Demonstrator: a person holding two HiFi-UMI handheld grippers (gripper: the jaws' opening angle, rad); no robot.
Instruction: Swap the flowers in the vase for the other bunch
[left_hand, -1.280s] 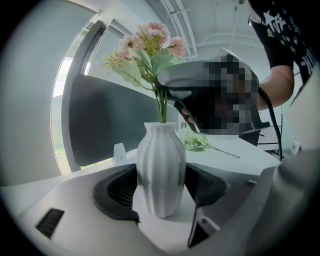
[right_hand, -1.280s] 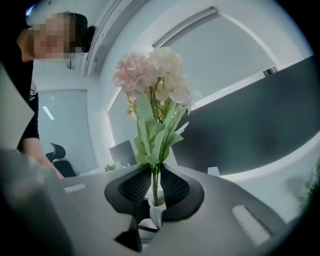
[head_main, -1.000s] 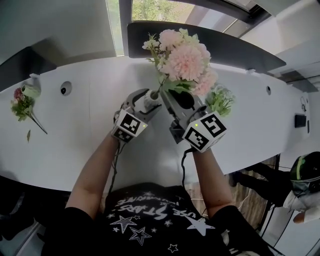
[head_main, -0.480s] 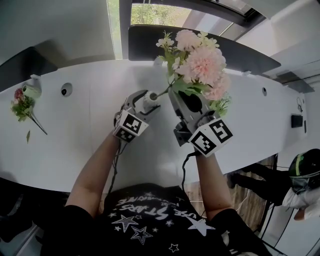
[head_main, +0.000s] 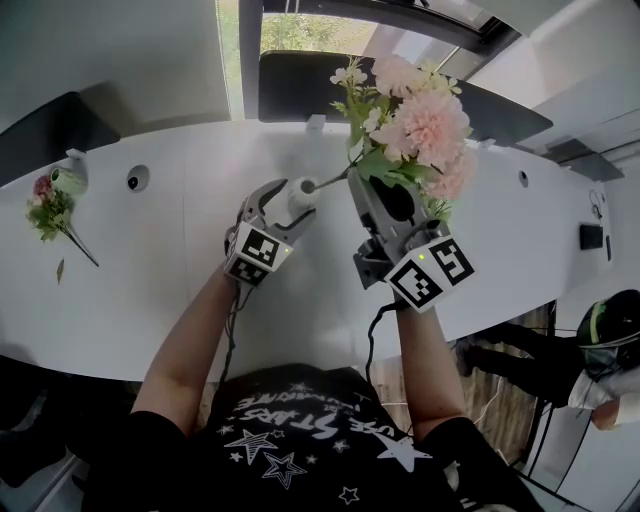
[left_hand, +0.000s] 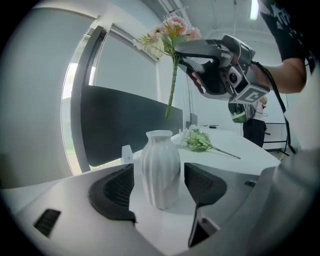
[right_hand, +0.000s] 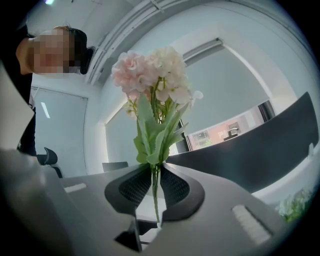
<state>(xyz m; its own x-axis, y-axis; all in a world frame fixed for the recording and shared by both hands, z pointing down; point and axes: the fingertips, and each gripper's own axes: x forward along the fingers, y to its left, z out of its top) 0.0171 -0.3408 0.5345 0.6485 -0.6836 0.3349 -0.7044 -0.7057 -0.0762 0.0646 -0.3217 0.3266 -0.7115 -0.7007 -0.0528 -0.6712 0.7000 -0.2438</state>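
Note:
A white ribbed vase (head_main: 298, 193) (left_hand: 161, 167) stands on the white table (head_main: 150, 290). My left gripper (head_main: 290, 200) (left_hand: 159, 172) is shut on it, a pad against each side. My right gripper (head_main: 358, 182) (right_hand: 155, 182) is shut on the green stem of the pink flower bunch (head_main: 425, 120) (right_hand: 155, 75) (left_hand: 170, 35) and holds it in the air, right of the vase. In the left gripper view the stem's end hangs clear above the vase's mouth. A green-and-white bunch (left_hand: 200, 140) (head_main: 440, 208) lies behind the right gripper. A small dark-pink bunch (head_main: 48, 208) lies far left.
A dark curved panel (head_main: 300, 85) runs along the table's far edge below the window. A round port (head_main: 138, 178) sits in the table top at the left. A small black object (head_main: 590, 237) lies at the far right. A person with a helmet (head_main: 610, 335) is past the table's right end.
My right gripper has risen and drifted right with the pink bunch, drawing its stem up out of the vase. The left gripper and the vase have stayed put.

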